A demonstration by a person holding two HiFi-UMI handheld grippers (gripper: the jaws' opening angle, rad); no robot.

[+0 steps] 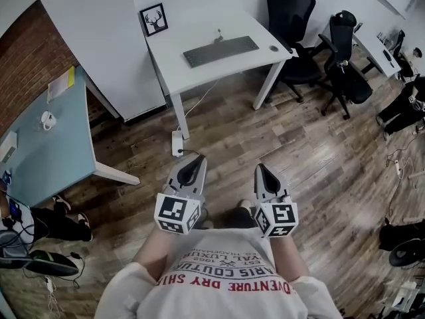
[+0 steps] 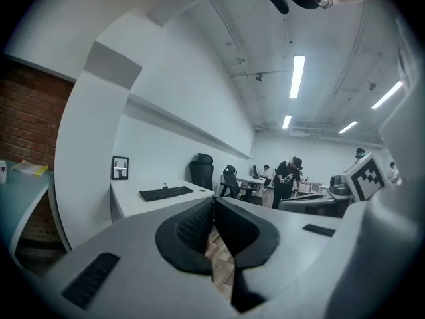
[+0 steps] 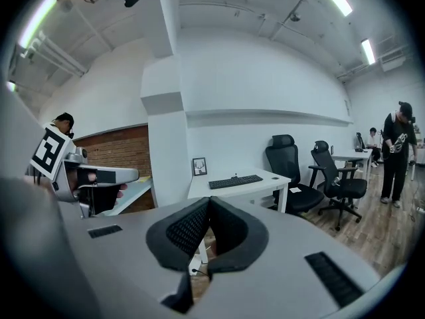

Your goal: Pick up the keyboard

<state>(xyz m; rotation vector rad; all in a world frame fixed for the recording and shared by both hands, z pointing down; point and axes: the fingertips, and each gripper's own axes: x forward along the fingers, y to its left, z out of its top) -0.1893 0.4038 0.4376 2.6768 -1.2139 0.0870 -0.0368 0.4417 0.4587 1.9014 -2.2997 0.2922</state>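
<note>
left gripper (image 1: 198,159): jaws fully together, pads meeting tip to tip, nothing held. its own view shows only a sliver of wood floor (image 1: 299,145) through the gap beneath the pads.

right gripper (image 1: 261,167): same condition, with pads pressed against each other and empty.

position of both: held side by side close in front of the person's body, marker cubes nearest the shirt, tips pointing toward the white desk (image 1: 199,75). neither touches anything.

keyboard (image 1: 220,50): dark, lying flat on the white desk, roughly mid-desk, its long side running along the desk's length. it is well apart from both grippers, with open floor between them. in each gripper view it appears beyond and above the closed jaw tips.

on the same desk: a small dark mouse (image 1: 274,48) near the right end, apart from the keyboard, and a framed deer picture (image 1: 153,19) standing at the back left corner by the wall.

surroundings: a white power strip (image 1: 177,143) on the floor by the desk's front leg; two black office chairs (image 1: 292,12) to the right of the desk; a pale blue table (image 1: 46,151) at the left beside a brick wall (image 1: 26,58). a person in dark clothes (image 3: 400,145) stands far off in the room – too distant for detail.
</note>
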